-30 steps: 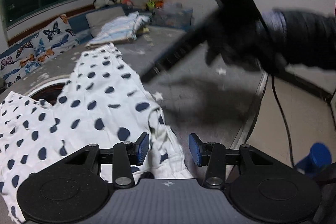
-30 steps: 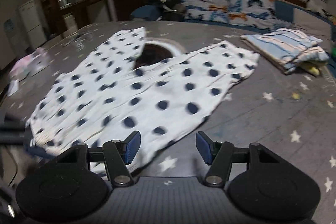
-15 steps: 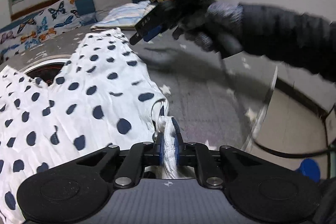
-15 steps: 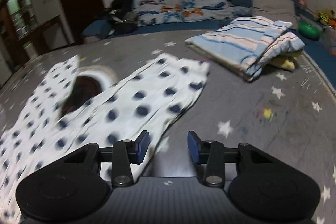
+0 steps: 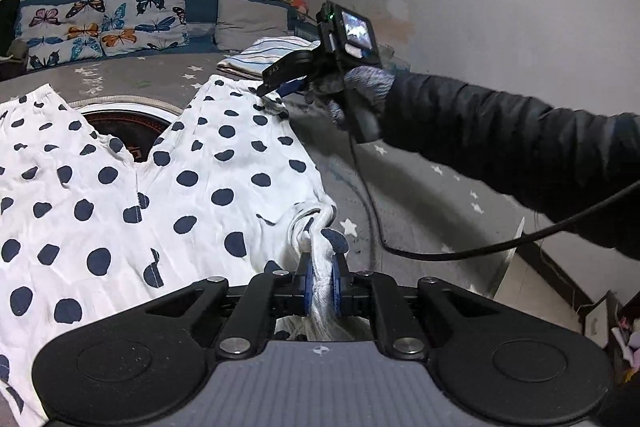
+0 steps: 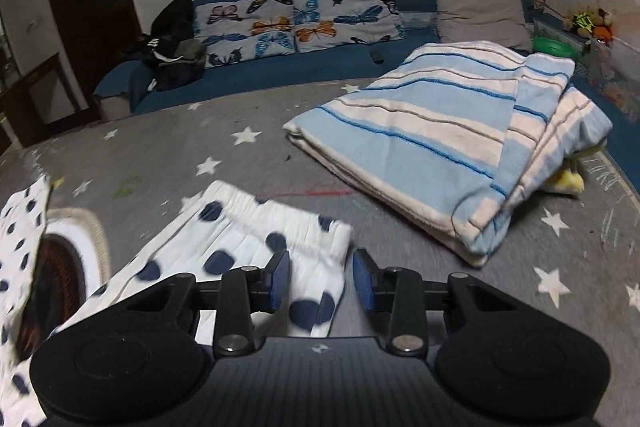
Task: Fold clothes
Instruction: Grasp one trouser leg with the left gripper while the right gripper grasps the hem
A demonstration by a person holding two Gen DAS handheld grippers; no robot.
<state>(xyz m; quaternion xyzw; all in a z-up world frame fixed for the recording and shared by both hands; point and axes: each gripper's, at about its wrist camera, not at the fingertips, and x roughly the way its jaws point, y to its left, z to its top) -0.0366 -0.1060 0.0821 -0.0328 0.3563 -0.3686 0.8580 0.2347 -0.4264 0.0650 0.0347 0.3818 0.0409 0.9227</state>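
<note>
Now your left gripper [image 5: 320, 287] has clamped shut on the bunched corner of the polka-dot pants [image 5: 168, 195], which lie spread on the grey star-print surface [image 6: 420, 259]; your right gripper [image 6: 321, 281], fingers apart, has swung to the far cuff, so a lengthwise fold looks set.

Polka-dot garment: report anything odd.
The polka-dot garment lies flat except one corner, bunched into a rope in the shut left hand-held gripper. The right hand-held gripper is open over its far cuff.
</note>
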